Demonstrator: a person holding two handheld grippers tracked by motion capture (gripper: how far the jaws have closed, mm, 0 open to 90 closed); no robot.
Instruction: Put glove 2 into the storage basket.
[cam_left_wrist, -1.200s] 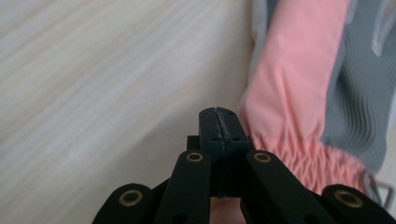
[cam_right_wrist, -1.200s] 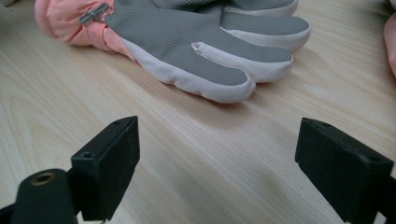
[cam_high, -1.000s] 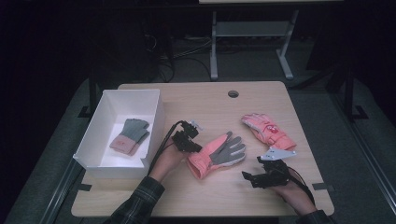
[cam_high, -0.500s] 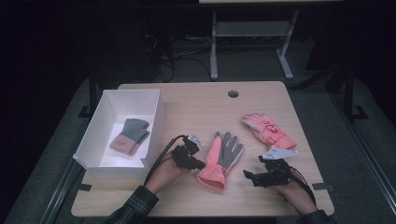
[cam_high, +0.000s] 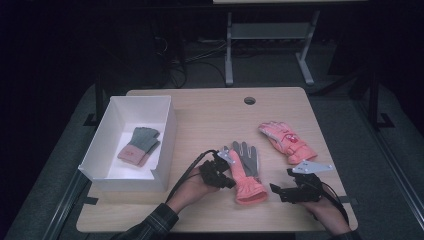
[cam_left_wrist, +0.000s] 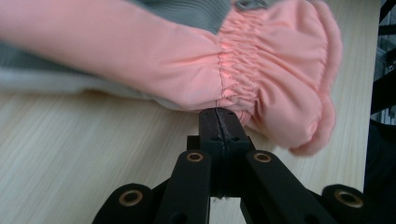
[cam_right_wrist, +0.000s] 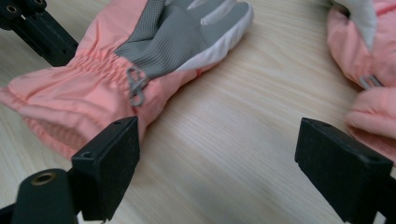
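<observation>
Pinching glove (cam_high: 243, 172), left claw (cam_high: 226, 176)

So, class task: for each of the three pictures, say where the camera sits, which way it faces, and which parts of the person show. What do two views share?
High view: fixed above the person's side, facing forward and down on the table; both forearms, left gripper and right gripper show.
Left gripper view: rides the left gripper, looking along its shut jaws pinching the glove's cuff.
Right gripper view: rides the right gripper, looking between open jaws across the table.
Shared: all three show the pink-and-grey glove.
</observation>
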